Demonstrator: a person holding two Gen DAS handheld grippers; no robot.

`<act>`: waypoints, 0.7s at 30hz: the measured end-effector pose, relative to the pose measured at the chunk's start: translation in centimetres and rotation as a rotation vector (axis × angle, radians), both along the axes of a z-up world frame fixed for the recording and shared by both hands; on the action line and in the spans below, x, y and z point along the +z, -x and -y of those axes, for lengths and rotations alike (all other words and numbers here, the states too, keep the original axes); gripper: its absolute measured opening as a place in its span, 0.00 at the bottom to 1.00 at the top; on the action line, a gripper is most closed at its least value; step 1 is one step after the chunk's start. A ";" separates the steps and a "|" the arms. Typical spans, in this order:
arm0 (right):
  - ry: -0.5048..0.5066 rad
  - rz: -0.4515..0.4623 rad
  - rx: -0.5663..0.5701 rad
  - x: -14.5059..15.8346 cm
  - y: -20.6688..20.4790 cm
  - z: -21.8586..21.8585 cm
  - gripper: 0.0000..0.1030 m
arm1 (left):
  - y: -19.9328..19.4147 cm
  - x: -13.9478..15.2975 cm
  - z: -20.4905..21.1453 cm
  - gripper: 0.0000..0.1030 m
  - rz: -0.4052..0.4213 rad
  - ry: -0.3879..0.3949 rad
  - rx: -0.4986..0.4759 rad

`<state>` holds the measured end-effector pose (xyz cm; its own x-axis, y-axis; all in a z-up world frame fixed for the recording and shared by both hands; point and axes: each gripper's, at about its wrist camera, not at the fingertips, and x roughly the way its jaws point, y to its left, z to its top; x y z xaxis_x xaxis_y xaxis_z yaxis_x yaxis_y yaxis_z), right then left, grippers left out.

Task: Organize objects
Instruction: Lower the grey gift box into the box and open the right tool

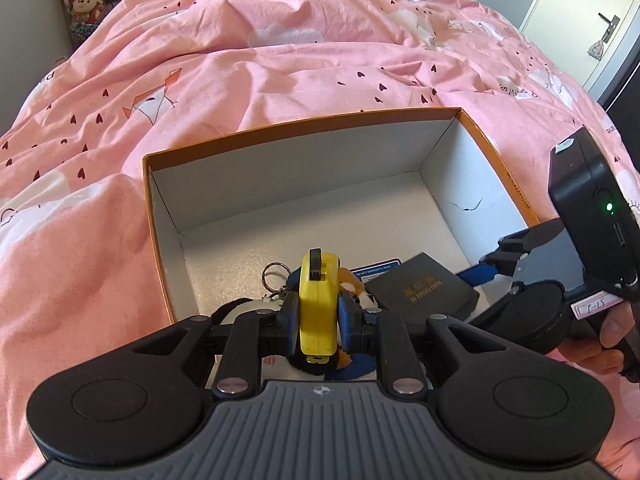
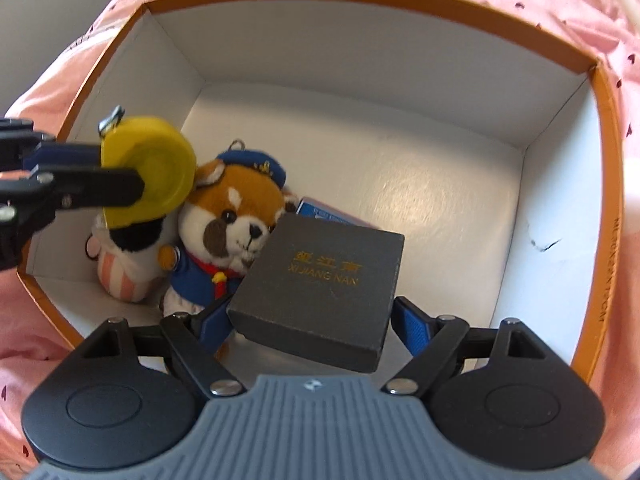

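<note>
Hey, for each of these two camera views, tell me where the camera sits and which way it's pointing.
Left wrist: sits on the left gripper, looks forward over the box on the bed; its jaws clamp a yellow tape measure; the right gripper and hand show.
Right wrist: sits on the right gripper, looks down into the box; jaws open around a dark case.
Shared: box, tape measure, plush dog, case.

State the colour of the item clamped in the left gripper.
Yellow: the tape measure in the left gripper, clearest in the left wrist view.
</note>
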<state>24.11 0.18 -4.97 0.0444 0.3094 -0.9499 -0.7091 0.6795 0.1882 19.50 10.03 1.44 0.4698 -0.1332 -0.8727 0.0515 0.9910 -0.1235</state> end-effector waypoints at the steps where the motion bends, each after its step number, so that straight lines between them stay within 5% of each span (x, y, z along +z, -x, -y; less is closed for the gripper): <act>1: 0.012 -0.014 0.009 -0.2 0.0 -0.1 0.82 | 0.0 0.0 0.1 0.22 0.001 -0.008 -0.004; 16: 0.000 -0.092 0.013 0.2 -1.0 0.9 0.87 | -0.3 0.0 0.1 0.22 -0.004 -0.031 -0.008; 21: 0.017 -0.158 -0.038 -0.7 -1.7 1.2 0.60 | -0.6 0.3 -0.2 0.21 0.010 -0.033 -0.001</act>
